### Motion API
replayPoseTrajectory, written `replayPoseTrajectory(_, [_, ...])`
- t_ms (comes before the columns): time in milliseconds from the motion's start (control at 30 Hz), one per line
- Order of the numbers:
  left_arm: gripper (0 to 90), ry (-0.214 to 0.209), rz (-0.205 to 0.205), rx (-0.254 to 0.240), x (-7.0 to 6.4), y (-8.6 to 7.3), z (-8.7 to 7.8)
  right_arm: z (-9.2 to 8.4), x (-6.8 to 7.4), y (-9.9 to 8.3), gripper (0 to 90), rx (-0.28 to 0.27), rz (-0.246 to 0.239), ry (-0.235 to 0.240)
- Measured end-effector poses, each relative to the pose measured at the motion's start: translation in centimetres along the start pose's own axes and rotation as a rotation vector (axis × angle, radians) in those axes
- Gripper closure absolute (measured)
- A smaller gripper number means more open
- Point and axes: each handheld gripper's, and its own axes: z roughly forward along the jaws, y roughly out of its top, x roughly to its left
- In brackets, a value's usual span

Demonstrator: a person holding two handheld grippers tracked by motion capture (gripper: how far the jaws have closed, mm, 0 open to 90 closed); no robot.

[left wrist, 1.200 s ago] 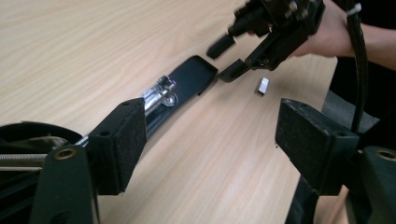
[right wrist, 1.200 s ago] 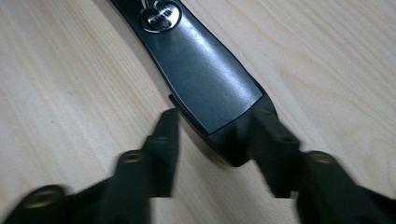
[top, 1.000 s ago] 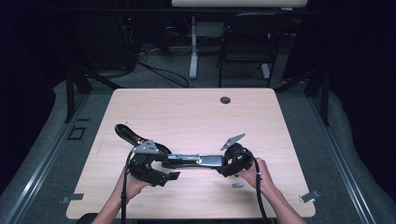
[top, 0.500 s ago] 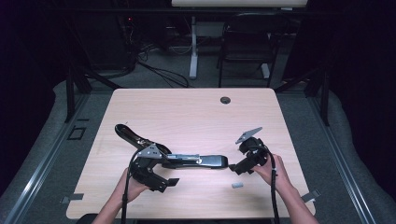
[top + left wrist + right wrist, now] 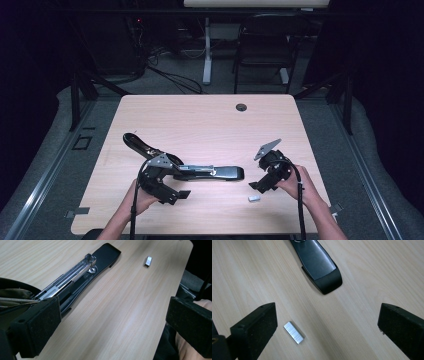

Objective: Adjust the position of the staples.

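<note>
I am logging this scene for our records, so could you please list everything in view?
stapler: one, black with a silver magazine, swung open, lying near the table's front middle.
block of staples: one, silver, on the table near the front edge, right of the stapler.
table: one, light wood, centre of the high view.
grommet: one, dark, near the table's far edge.
chair: one, black, behind the table.
left gripper: one, black, open, beside the stapler's hinge.
right gripper: one, black, open, above the staples.
hands: two, at the front edge.
</note>
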Motion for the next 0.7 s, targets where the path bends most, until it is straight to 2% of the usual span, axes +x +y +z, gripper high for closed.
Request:
replayPoseTrajectory(167, [0.0,0.007,0.013,0.009,0.0,0.2,0.4,0.2,0.5,-0.2,5.8,0.041,-0.038,0.004])
replayPoseTrajectory(200, [0.0,0.006,0.017,0.007,0.0,0.2,0.4,0.2,0.7,-0.4,7.7,0.034,-0.033,0.015])
replayPoseTrajectory(233, [0.0,0.018,0.018,0.009,-0.1,0.3,0.5,0.1,0.8,-0.5,9.9,0.046,-0.049,0.018])
replayPoseTrajectory(400, [0.0,0.017,0.021,0.011,-0.1,0.3,0.6,0.7,2.1,-1.1,16.2,0.086,-0.101,0.045])
replayPoseTrajectory(533, [0.0,0.002,0.02,0.015,0.1,0.3,0.7,2.1,2.7,-1.0,31.9,0.169,-0.153,0.034])
replayPoseTrajectory(633, [0.0,-0.001,0.023,0.021,0.1,0.3,0.9,3.1,3.0,-0.8,43.7,0.205,-0.187,0.061])
replayPoseTrajectory(667, [0.0,0.017,0.025,0.023,0.0,0.3,0.9,3.3,3.1,-0.8,47.5,0.216,-0.196,0.069])
replayPoseTrajectory(700, [0.0,0.016,0.026,0.025,0.0,0.4,1.0,3.5,3.1,-0.8,50.3,0.223,-0.205,0.075])
